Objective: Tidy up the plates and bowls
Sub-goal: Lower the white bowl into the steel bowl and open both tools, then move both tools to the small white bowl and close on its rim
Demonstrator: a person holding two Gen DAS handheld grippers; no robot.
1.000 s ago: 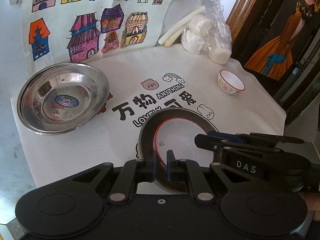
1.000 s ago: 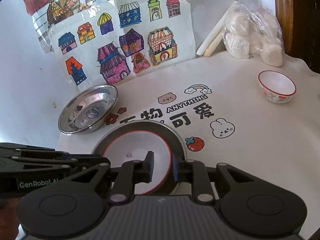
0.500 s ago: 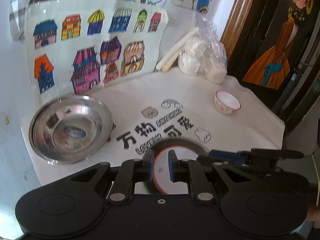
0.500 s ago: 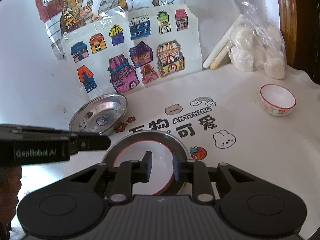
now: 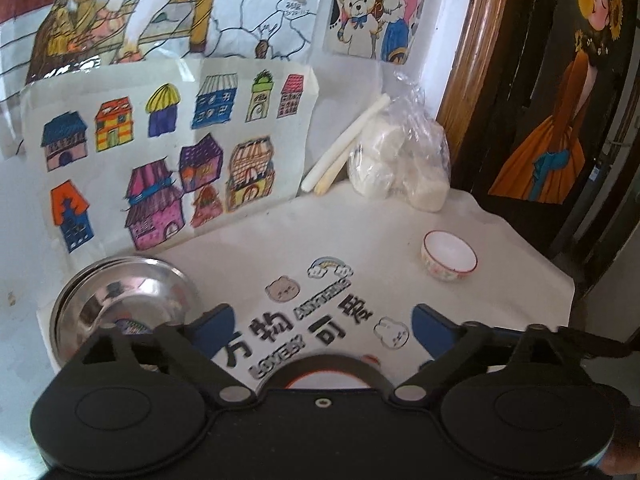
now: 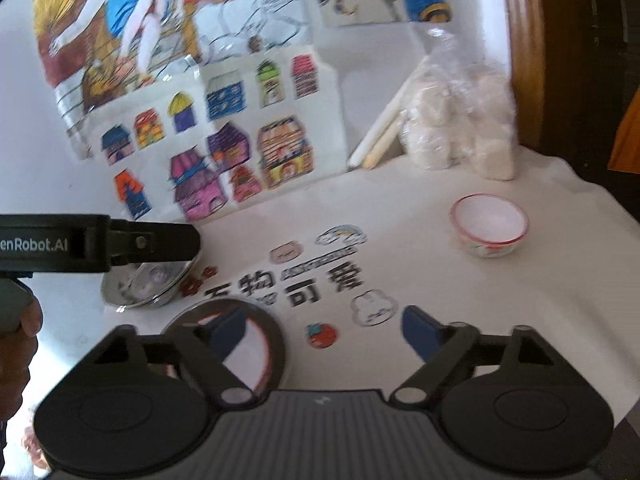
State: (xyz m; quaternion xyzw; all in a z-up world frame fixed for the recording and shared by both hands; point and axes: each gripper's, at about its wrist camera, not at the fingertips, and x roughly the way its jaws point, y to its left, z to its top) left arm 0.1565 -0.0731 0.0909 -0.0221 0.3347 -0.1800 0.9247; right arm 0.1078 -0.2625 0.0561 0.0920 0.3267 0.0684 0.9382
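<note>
A steel plate with a red-rimmed white plate inside it (image 5: 328,372) lies on the cloth at the near edge; it also shows in the right wrist view (image 6: 256,340). A shiny steel bowl (image 5: 120,304) sits at the left, also in the right wrist view (image 6: 148,284). A small white bowl with a red rim (image 5: 450,260) stands at the right, also in the right wrist view (image 6: 490,226). My left gripper (image 5: 320,324) is open and empty above the stacked plates. My right gripper (image 6: 320,328) is open and empty, just right of the stack.
A white printed tablecloth (image 5: 380,232) covers the table. A clear bag of white lumps (image 5: 404,168) and two pale sticks (image 5: 344,152) lean at the back wall. Drawings of houses (image 5: 168,160) stand against the wall. A dark doorway (image 5: 560,120) is at the right.
Both grippers opened wide from shut on the stacked plates' rim, let go, and pulled up and back. The stack now lies on the cloth.
</note>
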